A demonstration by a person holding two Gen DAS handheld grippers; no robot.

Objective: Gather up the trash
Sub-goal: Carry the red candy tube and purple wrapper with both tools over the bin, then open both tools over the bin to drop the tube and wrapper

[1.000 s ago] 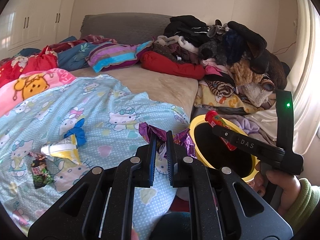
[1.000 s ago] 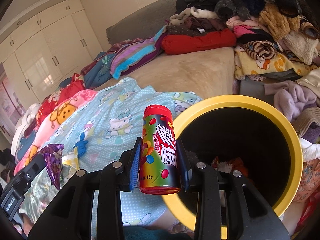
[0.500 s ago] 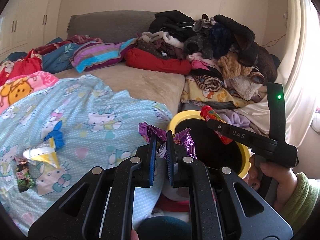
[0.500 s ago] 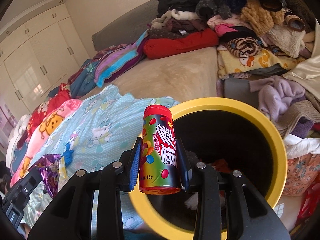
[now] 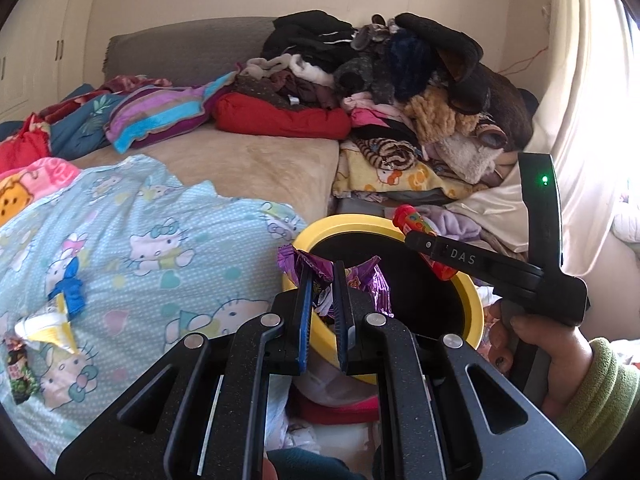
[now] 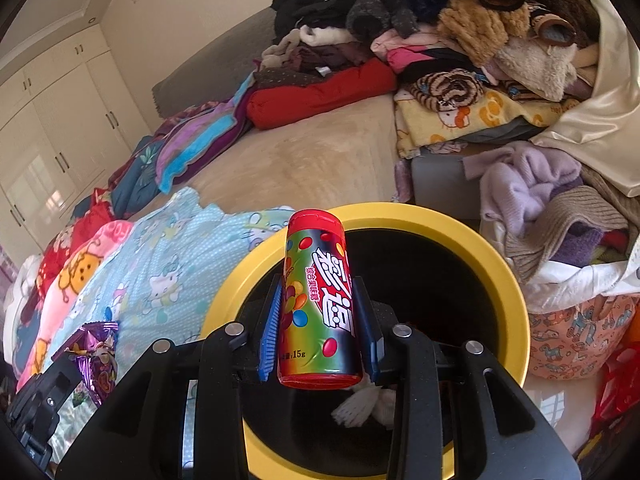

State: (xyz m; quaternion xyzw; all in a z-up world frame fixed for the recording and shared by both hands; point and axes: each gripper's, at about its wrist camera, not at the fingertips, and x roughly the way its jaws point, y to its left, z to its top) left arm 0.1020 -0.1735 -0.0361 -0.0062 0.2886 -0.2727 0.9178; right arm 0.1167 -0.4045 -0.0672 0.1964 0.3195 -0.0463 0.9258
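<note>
My left gripper (image 5: 322, 280) is shut on a crumpled purple foil wrapper (image 5: 370, 286) and holds it over the near rim of the yellow bin (image 5: 352, 226). My right gripper (image 6: 318, 300) is shut on a red-capped candy tube (image 6: 318, 304), upright above the open bin (image 6: 516, 304). The tube (image 5: 416, 224) and right gripper also show over the bin in the left wrist view. The wrapper (image 6: 98, 354) shows at lower left in the right wrist view. White trash (image 6: 362, 406) lies in the bin.
A yellow-white wrapper (image 5: 46, 324) and a dark green snack packet (image 5: 18, 368) lie on the light blue cartoon-cat blanket (image 5: 132, 240) at left. A heap of clothes (image 5: 400, 92) fills the bed's far right. Clothes and bags (image 6: 560, 240) crowd the bin's right side.
Both grippers have moved right and forward, from beside the bin to over its opening, each still holding its item. The bin now sits under the tube and the wrapper.
</note>
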